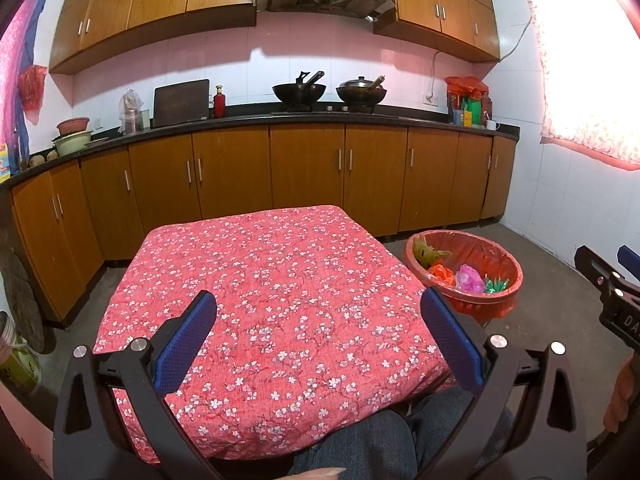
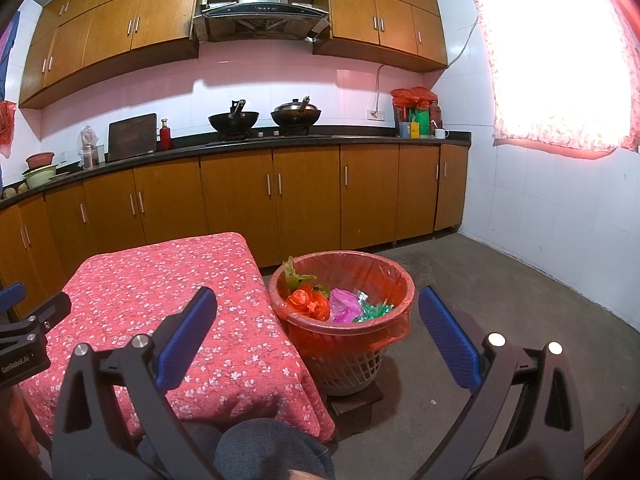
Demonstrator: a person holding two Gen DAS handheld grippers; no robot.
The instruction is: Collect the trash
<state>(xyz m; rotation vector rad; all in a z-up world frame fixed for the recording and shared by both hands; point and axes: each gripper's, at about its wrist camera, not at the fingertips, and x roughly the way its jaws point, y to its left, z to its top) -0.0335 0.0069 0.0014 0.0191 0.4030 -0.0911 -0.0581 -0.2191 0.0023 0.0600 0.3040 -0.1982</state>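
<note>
A waste basket [image 2: 348, 356] lined with a red bag stands on the floor at the right of a low table [image 2: 168, 304] covered by a red flowered cloth. Inside it lie crumpled bags: green [image 2: 296, 278], orange [image 2: 310, 304], pink [image 2: 344, 304] and a green wrapper [image 2: 374, 308]. The same basket [image 1: 468, 304] shows in the left wrist view, right of the table [image 1: 272, 280]. My left gripper [image 1: 318, 306] hangs open above the bare cloth, holding nothing. My right gripper [image 2: 316, 300] is open over the basket's near rim, also holding nothing.
A long counter [image 1: 240, 122] over brown cabinets runs along the back wall, carrying two woks [image 1: 300, 90], a red bottle [image 1: 219, 101] and bowls. The person's knees [image 2: 272, 452] are at the near table edge. Grey floor [image 2: 500, 292] lies right of the basket, under a curtained window [image 2: 560, 60].
</note>
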